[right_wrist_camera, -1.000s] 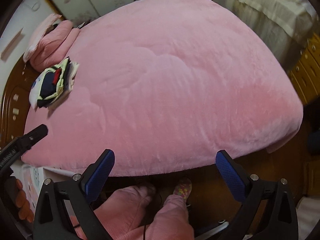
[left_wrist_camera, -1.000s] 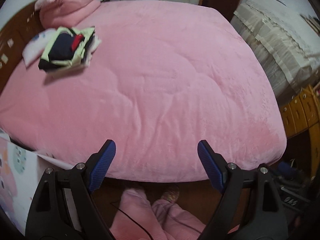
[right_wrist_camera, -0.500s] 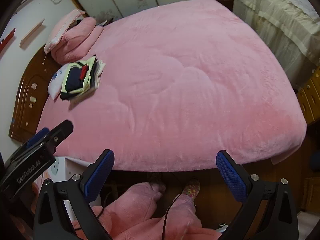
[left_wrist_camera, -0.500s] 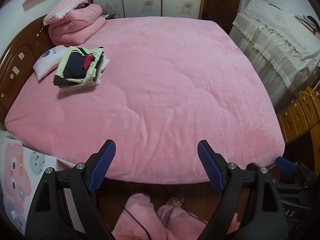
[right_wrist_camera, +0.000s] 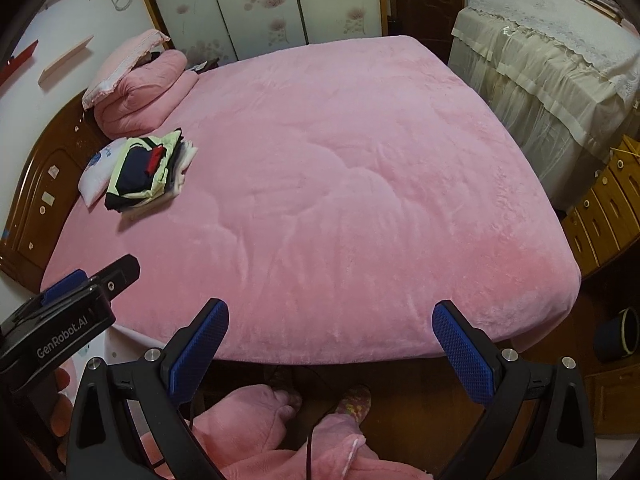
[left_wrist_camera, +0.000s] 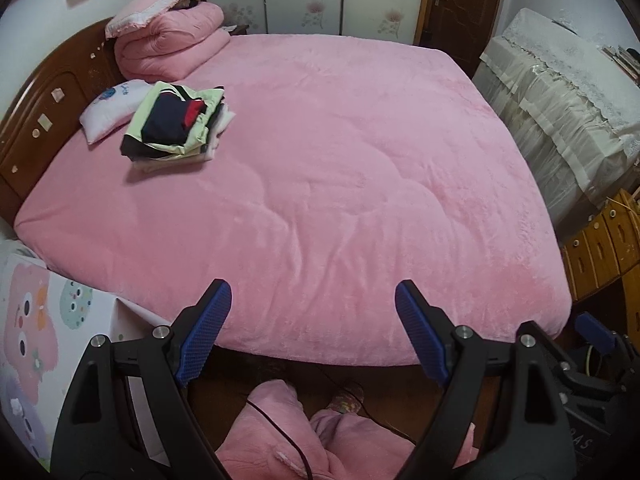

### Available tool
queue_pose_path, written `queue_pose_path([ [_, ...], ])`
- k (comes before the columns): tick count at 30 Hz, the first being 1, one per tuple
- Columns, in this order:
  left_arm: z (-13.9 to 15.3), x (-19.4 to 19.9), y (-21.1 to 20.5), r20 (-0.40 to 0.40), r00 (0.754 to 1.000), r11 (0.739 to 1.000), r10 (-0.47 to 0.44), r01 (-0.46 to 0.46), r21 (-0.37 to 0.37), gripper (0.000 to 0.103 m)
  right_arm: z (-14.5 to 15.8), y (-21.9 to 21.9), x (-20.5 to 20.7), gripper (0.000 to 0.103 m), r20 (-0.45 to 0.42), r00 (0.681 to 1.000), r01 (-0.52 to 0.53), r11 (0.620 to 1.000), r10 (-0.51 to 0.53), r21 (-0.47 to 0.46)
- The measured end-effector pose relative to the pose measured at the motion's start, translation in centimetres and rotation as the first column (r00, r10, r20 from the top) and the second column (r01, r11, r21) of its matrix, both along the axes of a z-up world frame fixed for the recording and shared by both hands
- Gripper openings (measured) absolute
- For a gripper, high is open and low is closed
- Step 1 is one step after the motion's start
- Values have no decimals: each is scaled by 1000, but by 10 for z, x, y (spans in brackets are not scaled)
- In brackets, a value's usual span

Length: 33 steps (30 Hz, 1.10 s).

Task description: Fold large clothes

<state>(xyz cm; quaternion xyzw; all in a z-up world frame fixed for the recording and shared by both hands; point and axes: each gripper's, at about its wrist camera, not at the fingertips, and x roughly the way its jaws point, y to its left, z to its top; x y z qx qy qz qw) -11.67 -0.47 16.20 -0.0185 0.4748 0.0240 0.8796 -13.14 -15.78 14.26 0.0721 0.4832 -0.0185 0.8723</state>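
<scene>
A stack of folded clothes, pale green, navy and red on top, lies at the far left of the pink bed, beside a white pillow. The stack also shows in the right wrist view. My left gripper is open and empty, held above the bed's near edge. My right gripper is open and empty, also above the near edge. The left gripper's body shows at the lower left of the right wrist view. No unfolded garment is in view.
A rolled pink quilt with a pillow on it lies by the wooden headboard. A cloth-covered cabinet and wooden drawers stand right of the bed. The person's pink-clad legs stand at the bed's foot.
Both grippers have tilted up and pulled back, so the headboard, wardrobe doors and more of the room come into view. Both stay open and empty.
</scene>
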Motion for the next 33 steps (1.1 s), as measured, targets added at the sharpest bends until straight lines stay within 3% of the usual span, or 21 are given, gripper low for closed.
queue_pose_path([
  [13,-11,5,-4,-30,999,999,18,-17,41,82,-10,-12,16,103,-9,998,-66,997,66,-27],
  [33,-11,11,-1,-13,1000,999,-24,24,23,82,-12,-9,20,103,4,996,-94,995,94,-40],
])
